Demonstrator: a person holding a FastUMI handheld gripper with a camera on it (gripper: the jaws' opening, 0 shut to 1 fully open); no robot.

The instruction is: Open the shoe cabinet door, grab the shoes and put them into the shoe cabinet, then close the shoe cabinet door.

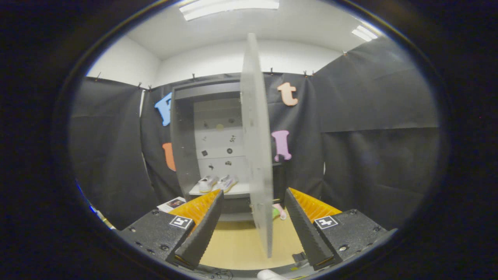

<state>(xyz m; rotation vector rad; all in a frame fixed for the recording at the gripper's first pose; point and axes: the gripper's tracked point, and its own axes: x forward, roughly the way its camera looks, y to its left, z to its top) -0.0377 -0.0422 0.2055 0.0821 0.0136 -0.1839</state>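
The grey shoe cabinet [183,132] stands ahead against the booth wall with its door [255,144] swung wide open, edge-on toward me. The door's free edge runs down between my two fingers. A pair of white shoes [216,182] sits side by side on the cabinet's lower shelf [237,190], beyond my left finger. My gripper [253,229] is open, its fingers spread on either side of the door edge without pressing on it.
A small pink and green object [278,212] lies on the wooden floor [237,245] behind the door, near the cabinet's base. A printed card [172,203] lies on the floor left of the cabinet. Black cloth walls close in on both sides.
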